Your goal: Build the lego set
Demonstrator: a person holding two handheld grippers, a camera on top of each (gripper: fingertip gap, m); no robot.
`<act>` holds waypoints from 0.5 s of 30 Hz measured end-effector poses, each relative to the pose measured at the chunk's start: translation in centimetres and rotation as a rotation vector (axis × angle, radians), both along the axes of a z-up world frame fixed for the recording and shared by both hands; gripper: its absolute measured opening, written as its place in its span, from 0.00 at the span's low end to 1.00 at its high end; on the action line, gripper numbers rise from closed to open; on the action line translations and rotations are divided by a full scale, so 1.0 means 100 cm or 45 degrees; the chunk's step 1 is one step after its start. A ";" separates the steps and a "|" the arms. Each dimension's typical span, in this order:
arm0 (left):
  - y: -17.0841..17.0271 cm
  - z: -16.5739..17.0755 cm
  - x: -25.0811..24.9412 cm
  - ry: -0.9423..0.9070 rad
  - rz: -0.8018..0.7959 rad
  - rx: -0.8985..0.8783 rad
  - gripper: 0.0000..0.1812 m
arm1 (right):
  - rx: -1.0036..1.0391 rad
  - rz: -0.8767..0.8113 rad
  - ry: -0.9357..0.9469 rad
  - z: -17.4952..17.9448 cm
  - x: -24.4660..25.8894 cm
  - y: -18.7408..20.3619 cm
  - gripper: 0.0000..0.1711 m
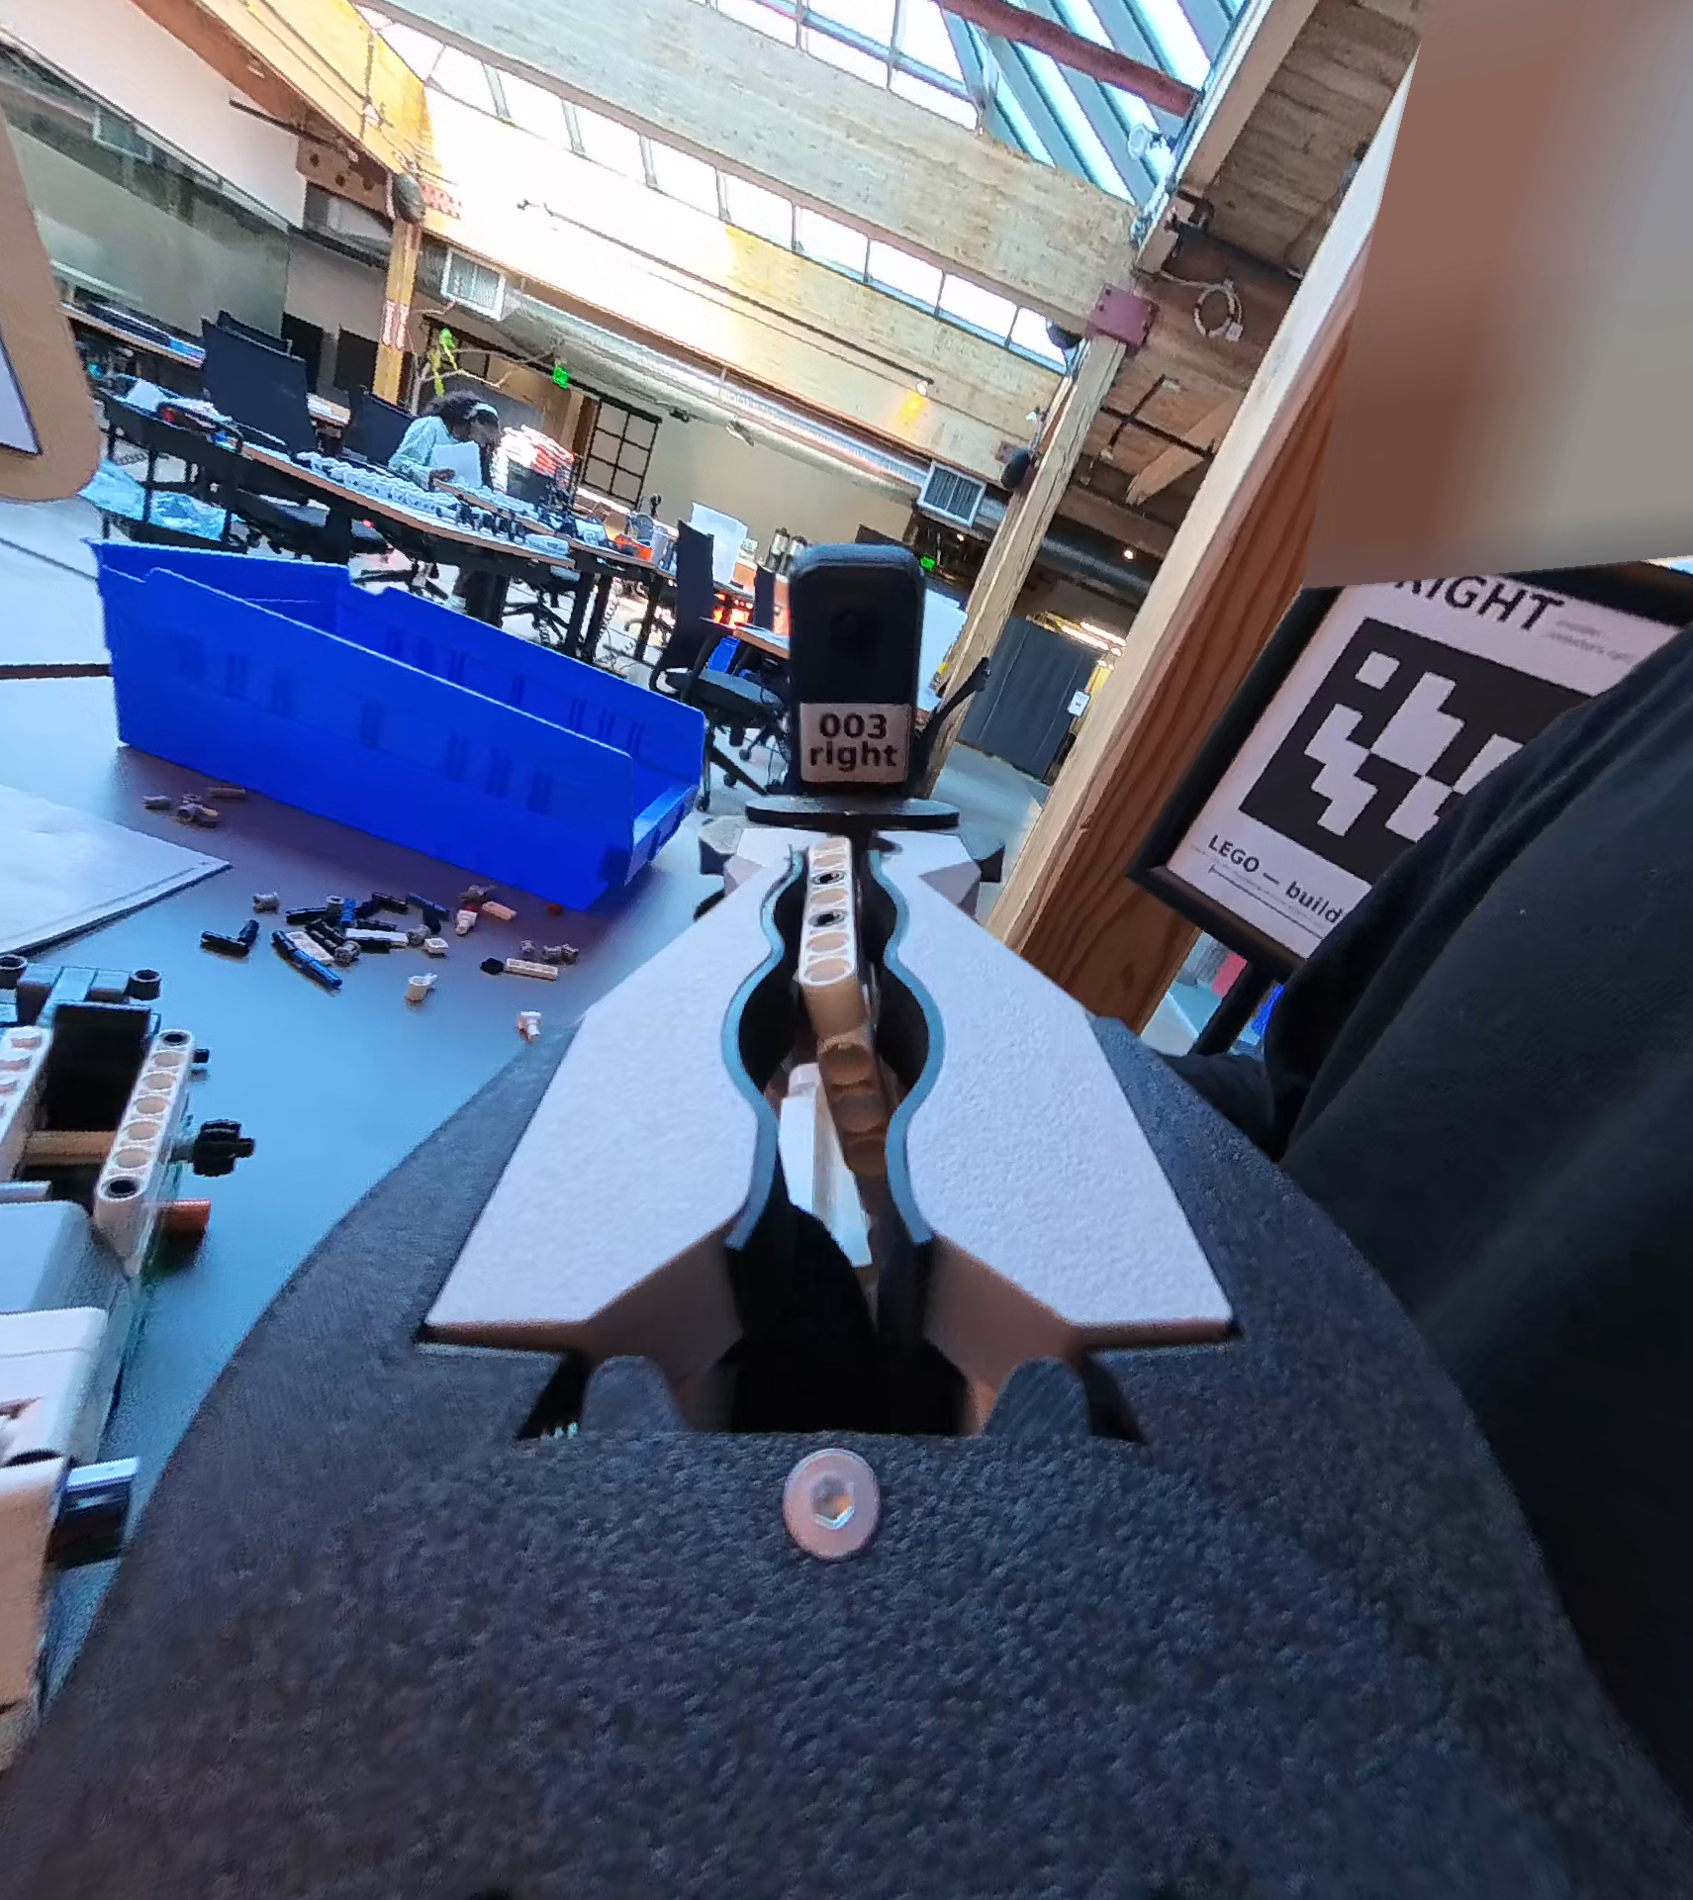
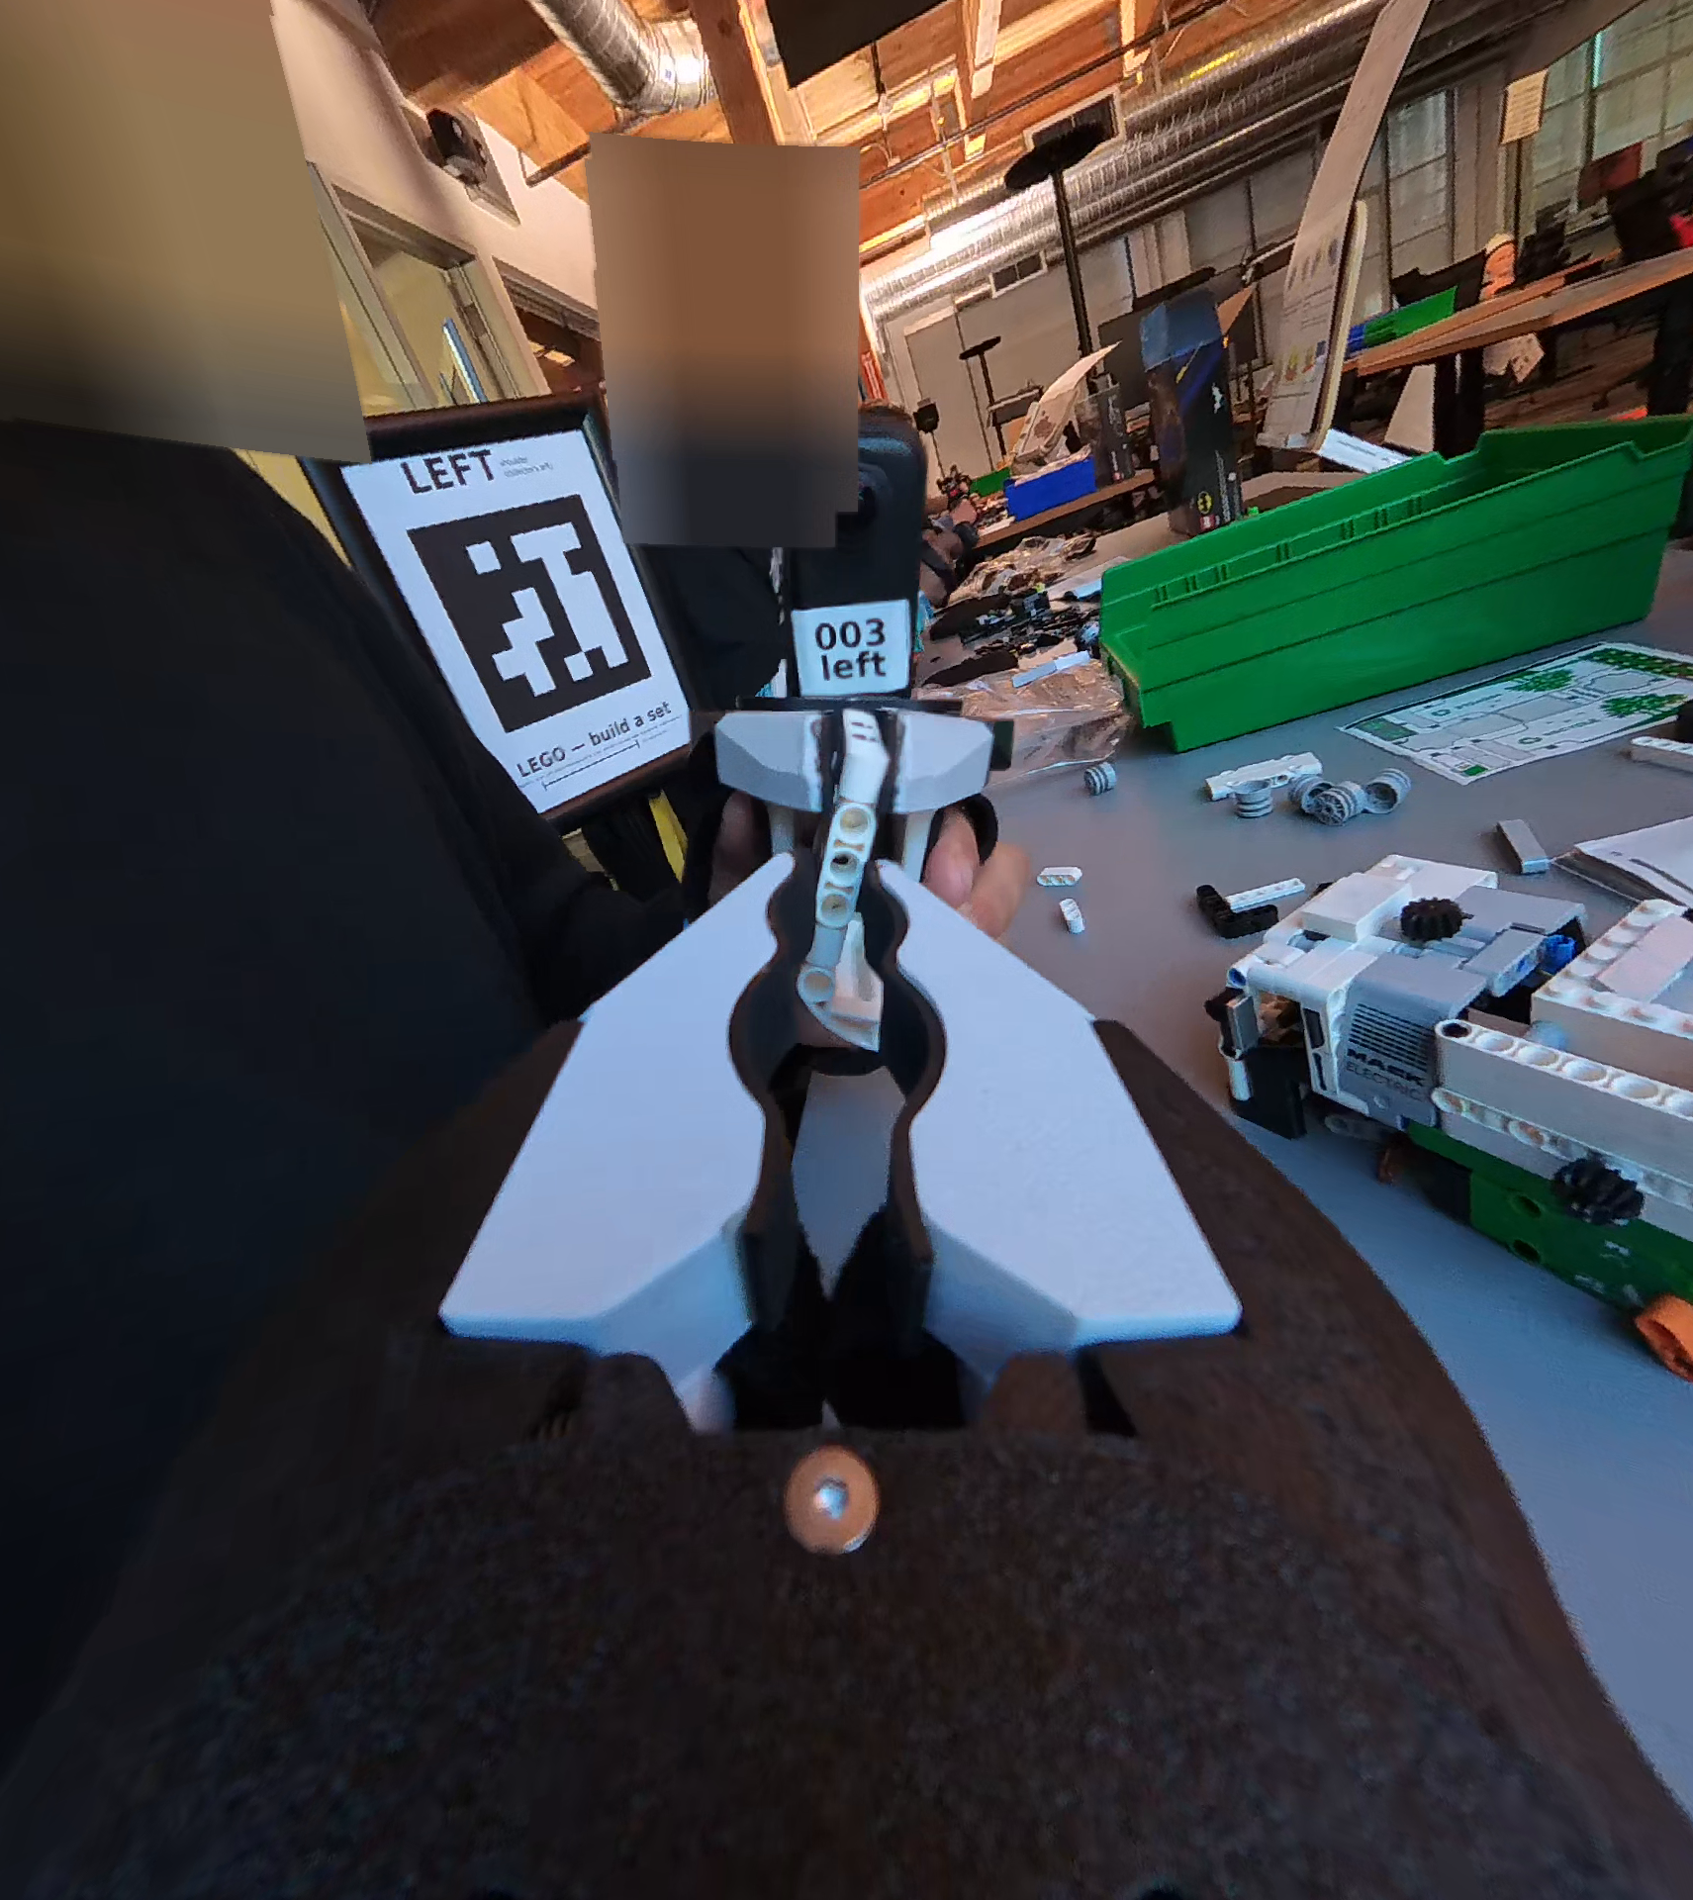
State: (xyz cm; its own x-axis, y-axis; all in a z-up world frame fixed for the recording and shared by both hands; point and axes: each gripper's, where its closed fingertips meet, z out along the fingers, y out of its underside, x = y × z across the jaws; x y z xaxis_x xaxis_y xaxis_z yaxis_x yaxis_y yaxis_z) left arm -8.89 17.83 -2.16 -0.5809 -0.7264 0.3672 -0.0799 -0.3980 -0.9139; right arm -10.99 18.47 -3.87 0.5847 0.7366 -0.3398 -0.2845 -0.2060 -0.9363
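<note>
Lego set's main build, a white, grey and green truck (image 2: pixel 1500 1069), is sitting on the grey table (image 2: pixel 1233 1542), off to the right gripper's right side, its cab end pointing toward the person. The green bin (image 2: pixel 1387 617) is lying behind it and the blue bin (image 1: pixel 390 720) is lying on the table's other side, w/ loose small parts (image 1: pixel 359 936) scattered just in front of the blue one.

Both tools are being held up in the air, tip to tip, facing each other. The left gripper (image 1: pixel 837 946) and right gripper (image 2: pixel 837 925) are both clamping down on the same small white beam sub-assembly (image 2: pixel 847 905), one at each end.

Step in hand, prob: joining or pressing together this little white piece mid-air before it goes onto the truck. Next move is likely calling for a straight squeeze along the beam w/o twisting, then one side letting go.

The beam's long axis is running gripper to gripper, holes facing sideways, slightly tilted.
</note>
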 end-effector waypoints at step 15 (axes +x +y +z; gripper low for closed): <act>0.008 -0.011 0.003 -0.107 0.115 0.267 0.04 | -0.057 0.032 0.097 -0.012 0.000 0.008 0.04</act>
